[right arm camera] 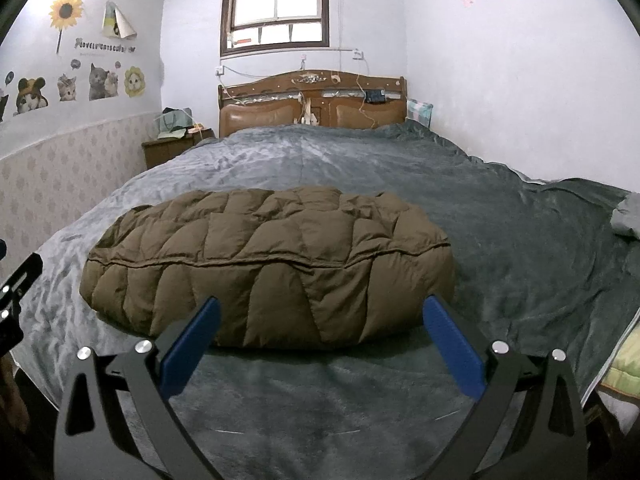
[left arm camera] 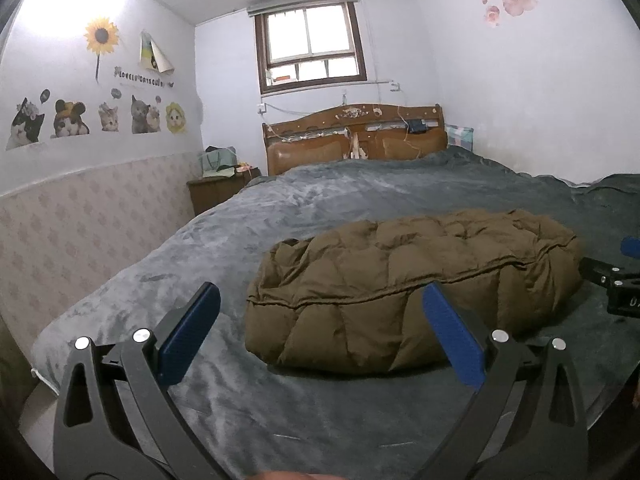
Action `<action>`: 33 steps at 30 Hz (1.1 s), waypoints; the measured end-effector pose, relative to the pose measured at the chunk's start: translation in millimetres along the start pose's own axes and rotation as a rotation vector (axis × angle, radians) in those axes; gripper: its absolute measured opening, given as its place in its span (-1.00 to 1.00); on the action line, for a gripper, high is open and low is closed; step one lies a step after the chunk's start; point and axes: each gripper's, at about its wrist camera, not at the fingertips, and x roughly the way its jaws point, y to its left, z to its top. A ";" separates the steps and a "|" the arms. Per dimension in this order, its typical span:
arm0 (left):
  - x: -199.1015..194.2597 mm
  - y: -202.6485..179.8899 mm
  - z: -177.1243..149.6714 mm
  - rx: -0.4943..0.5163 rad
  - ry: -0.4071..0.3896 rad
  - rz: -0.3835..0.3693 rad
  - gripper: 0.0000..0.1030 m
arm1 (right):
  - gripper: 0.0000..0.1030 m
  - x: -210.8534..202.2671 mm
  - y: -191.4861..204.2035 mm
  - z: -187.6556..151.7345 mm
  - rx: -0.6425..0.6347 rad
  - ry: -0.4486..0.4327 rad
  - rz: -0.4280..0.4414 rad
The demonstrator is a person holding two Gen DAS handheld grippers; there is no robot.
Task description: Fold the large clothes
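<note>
The left gripper (left arm camera: pixel 320 320) hangs low over the near part of the bed, its blue-padded fingers (left arm camera: pixel 188 340) spread wide with nothing between them. The right gripper (right arm camera: pixel 320 328) is likewise spread wide and empty, its blue pads framing the near edge of the coat without touching it.

Just beyond both tools lies the brown quilted coat (right arm camera: pixel 268 256), folded into a thick, puffy bundle on the grey blanket (right arm camera: pixel 320 392). From the left wrist view it sits ahead and to the right of the fingers (left arm camera: pixel 400 280); from the right wrist view it lies straight ahead, stretching more to the left. A stitched seam runs along its length, parting an upper layer from a lower one, and diamond-shaped quilting covers both. Its ends are rounded and its near side bulges outward.

Behind the coat the blanket (left arm camera: pixel 360 200) stretches, lightly rumpled, to a wooden headboard (right arm camera: pixel 312 100) with brown padded panels. A window (right arm camera: pixel 276 8) sits above it, and a small nightstand (right arm camera: pixel 172 148) stands to the left.
</note>
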 end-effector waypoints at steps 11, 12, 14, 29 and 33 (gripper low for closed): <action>2.2 -1.9 -0.6 0.008 0.010 -0.008 0.94 | 0.97 0.9 0.1 0.0 -0.002 0.001 0.002; 2.3 -2.0 -0.2 0.006 0.011 -0.009 0.94 | 0.97 0.2 0.1 -0.4 -0.005 -0.001 0.001; 1.2 -3.0 -0.5 0.008 0.004 -0.003 0.94 | 0.97 0.0 0.9 0.3 -0.007 -0.004 -0.002; -0.1 -1.4 -0.2 0.000 0.009 -0.006 0.94 | 0.97 -2.8 -2.5 4.8 -0.002 -0.001 0.000; 0.8 -0.5 2.4 0.000 0.011 -0.008 0.94 | 0.97 -1.5 -0.9 4.1 -0.009 0.007 0.003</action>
